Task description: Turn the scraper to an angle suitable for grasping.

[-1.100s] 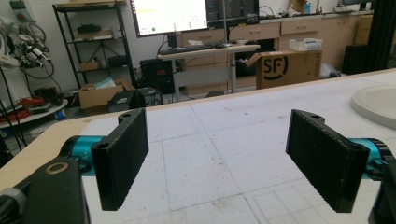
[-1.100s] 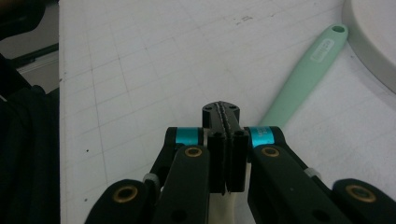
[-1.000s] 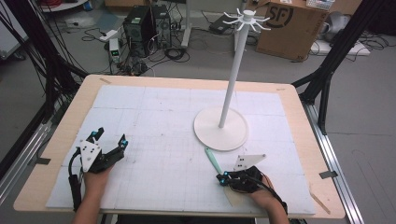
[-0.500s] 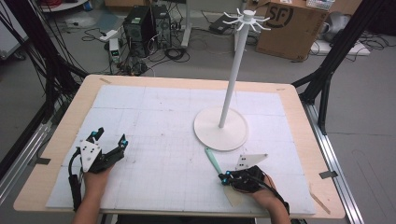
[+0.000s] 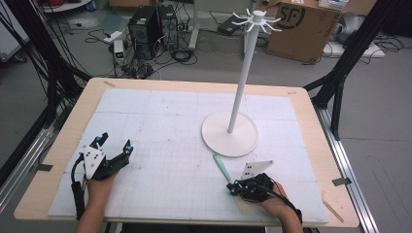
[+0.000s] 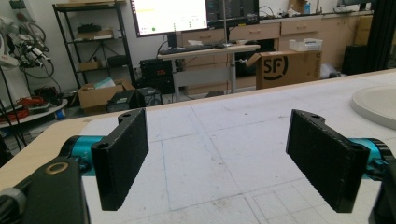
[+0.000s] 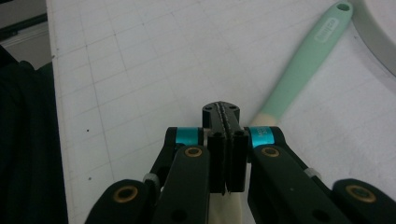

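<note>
Nothing has shifted since a second ago: both your hands sit where they were. Your right gripper [image 7: 223, 112] has its jaws pressed together over the cream end of the mint-handled spatula [image 7: 306, 60], which lies flat on the table [image 5: 160, 116] beside the white stand's base [image 5: 214, 138]. Your left gripper [image 6: 217, 158] rests with jaws wide apart, holding nothing.

On the worktop [image 5: 160, 102], the right gripper [image 5: 234, 188] rests closed over a mint-handled spatula [image 5: 222, 167] near the white stand [image 5: 229, 133]; the left gripper [image 5: 114, 143] stands spread.
</note>
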The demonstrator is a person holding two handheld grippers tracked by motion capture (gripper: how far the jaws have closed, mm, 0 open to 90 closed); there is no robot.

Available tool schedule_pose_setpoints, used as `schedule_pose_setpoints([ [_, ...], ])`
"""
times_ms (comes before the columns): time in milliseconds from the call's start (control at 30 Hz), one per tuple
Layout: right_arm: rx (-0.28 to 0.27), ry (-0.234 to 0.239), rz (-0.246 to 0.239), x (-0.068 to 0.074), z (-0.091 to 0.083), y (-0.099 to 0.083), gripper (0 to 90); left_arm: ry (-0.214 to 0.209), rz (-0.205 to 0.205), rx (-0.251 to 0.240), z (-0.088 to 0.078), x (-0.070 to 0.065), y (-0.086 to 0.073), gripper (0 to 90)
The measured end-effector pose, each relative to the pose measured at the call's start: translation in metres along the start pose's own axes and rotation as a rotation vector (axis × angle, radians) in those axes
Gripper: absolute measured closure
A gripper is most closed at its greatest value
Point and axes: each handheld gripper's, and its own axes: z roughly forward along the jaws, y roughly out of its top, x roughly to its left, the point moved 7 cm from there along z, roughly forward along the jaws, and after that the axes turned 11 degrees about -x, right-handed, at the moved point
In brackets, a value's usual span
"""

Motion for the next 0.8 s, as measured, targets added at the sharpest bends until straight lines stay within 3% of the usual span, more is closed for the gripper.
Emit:
schedule_pose_setpoints([
  [267, 0.013, -0.042, -0.006, -0.006, -0.005, -0.002, 90.0, -0.001, -0.001, 0.001, 0.000, 0.000, 0.000, 21.6],
  [800, -0.065, -0.156, 0.055, -0.034, -0.023, -0.013, 90.0, -0.001, 0.001, 0.002, 0.000, 0.000, 0.000, 21.6],
])
